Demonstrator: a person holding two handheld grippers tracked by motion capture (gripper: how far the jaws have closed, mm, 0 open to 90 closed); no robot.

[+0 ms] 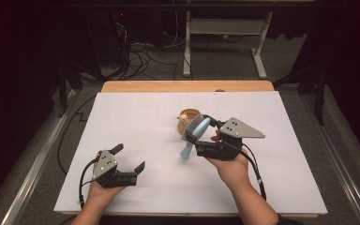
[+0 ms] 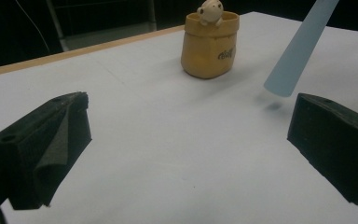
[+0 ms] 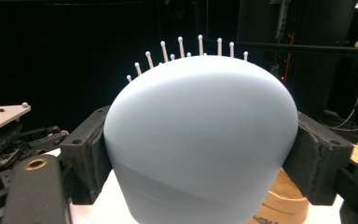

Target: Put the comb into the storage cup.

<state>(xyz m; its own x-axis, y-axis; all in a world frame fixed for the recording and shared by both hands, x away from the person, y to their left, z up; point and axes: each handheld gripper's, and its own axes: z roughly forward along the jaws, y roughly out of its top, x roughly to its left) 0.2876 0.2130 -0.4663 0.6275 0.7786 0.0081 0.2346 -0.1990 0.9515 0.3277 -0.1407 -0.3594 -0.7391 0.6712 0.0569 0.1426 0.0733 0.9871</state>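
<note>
Nearest the high camera, at the near edge of the white-topped table [image 1: 136, 112], the person's left hand holds the left gripper [image 1: 131, 158] low over the surface toward the near left corner. Its jaws are spread wide with nothing between them, as the left gripper view also shows.

Right of centre, the right gripper [image 1: 200, 125] pinches the pale blue plastic hairbrush [image 1: 194, 135] by its rounded head. In the right gripper view the two black jaws press on either side of the smooth back of the hairbrush, with white ball-tipped bristles [image 3: 181, 46] rising behind its top edge.

The brush's long axis runs on a slant: head up and farther from the person, tapered handle pointing down toward the near edge, its tip hanging just above the table. In the left gripper view that handle tip hovers ahead and to the right of the open jaws.

Just beyond the brush head stands a small tan sack-shaped pot with a cream bear figure at its rim [image 2: 209, 44], around the table's middle. A dark word is printed on its side, too blurred to read.

By my judgement the right hand is the nearer one for lowering the brush into that pot, handle first.
</note>
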